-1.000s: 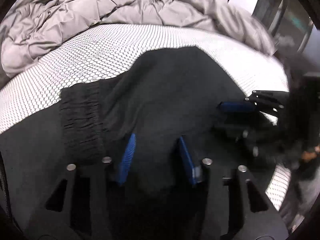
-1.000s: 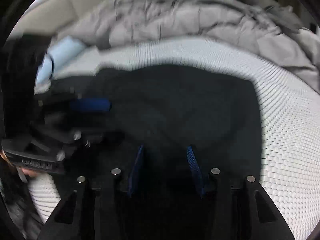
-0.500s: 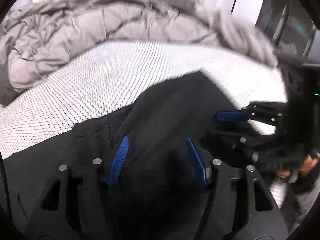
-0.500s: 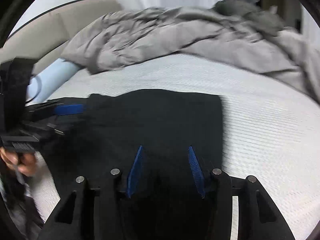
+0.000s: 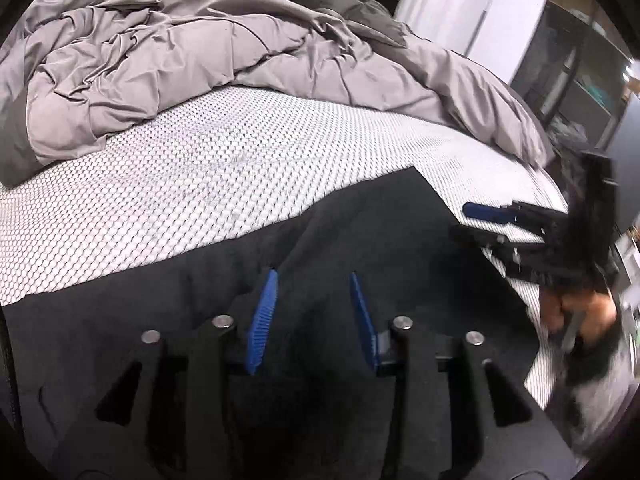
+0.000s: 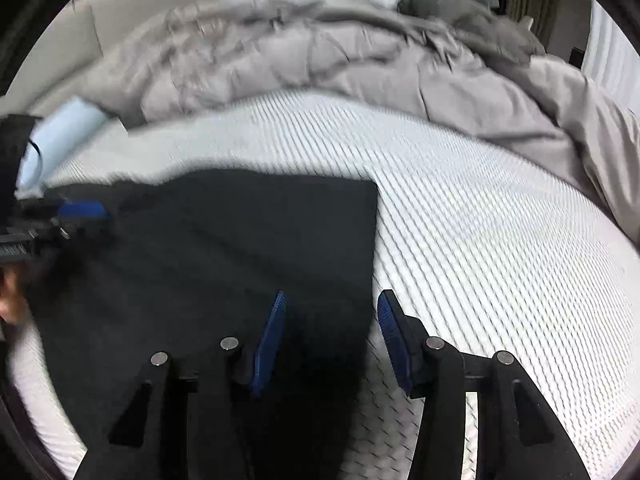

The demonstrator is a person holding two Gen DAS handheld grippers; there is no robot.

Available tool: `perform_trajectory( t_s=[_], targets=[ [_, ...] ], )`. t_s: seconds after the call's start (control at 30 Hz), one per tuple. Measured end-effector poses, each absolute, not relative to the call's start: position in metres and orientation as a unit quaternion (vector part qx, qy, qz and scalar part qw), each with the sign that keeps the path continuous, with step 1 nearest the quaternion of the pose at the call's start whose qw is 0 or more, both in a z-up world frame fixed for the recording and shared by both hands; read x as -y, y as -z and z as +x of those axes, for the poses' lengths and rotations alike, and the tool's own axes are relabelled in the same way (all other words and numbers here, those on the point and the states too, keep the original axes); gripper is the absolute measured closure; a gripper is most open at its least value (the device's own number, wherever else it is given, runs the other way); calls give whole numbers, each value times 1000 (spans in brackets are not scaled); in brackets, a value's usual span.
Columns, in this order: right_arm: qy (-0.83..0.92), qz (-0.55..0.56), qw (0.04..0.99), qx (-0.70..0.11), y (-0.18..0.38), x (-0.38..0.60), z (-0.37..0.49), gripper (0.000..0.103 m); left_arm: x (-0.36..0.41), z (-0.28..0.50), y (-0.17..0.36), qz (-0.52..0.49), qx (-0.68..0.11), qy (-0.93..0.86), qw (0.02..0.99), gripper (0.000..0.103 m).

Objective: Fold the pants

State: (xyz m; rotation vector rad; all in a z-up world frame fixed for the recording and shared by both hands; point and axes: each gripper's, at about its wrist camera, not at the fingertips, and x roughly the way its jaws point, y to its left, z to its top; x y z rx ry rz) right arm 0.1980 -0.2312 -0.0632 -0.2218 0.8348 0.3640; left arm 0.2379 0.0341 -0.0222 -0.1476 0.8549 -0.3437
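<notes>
Black pants (image 5: 340, 236) lie folded flat on the white mesh mattress (image 5: 180, 172); they also show in the right wrist view (image 6: 240, 240). My left gripper (image 5: 314, 280) is open just above the pants, with nothing between its blue pads. My right gripper (image 6: 332, 300) is open over the pants' right edge, one pad above the cloth and one above the mattress (image 6: 500, 240). The right gripper also shows at the right in the left wrist view (image 5: 492, 220). The left gripper also shows at the left in the right wrist view (image 6: 76, 212).
A rumpled grey duvet (image 5: 180, 52) is heaped along the far side of the bed, also in the right wrist view (image 6: 360, 60). A light blue roll (image 6: 64, 132) lies at the far left by the beige headboard (image 6: 132, 12). Dark furniture (image 5: 580, 92) stands at the right.
Both grippers have pulled back and up from the pants. The right gripper has shifted right to the pants' edge and opened wider. The pants lie still.
</notes>
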Motion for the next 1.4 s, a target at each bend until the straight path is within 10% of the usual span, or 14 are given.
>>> perform_trajectory(
  t_s=[0.47, 0.67, 1.0, 1.07, 1.17, 1.4],
  targets=[
    [-88, -156, 891, -417, 94, 208, 238, 54, -70, 234, 49, -103, -448, 135, 878, 88],
    [-165, -110, 897, -395, 58, 232, 186, 53, -49, 160, 27, -86, -399, 160, 899, 51],
    [-184, -199, 866, -420, 91, 212, 144, 42, -56, 99, 48, -33, -442, 114, 889, 51],
    [-172, -179, 877, -412, 81, 233, 141, 40, -88, 75, 33, -77, -415, 84, 903, 48],
    [-190, -99, 894, -393, 57, 264, 128, 18, -153, 40, 17, -179, -352, 3, 919, 17],
    [-222, 17, 904, -365, 31, 303, 110, 9, -277, 4, 53, -376, -321, -127, 860, 15]
  ],
)
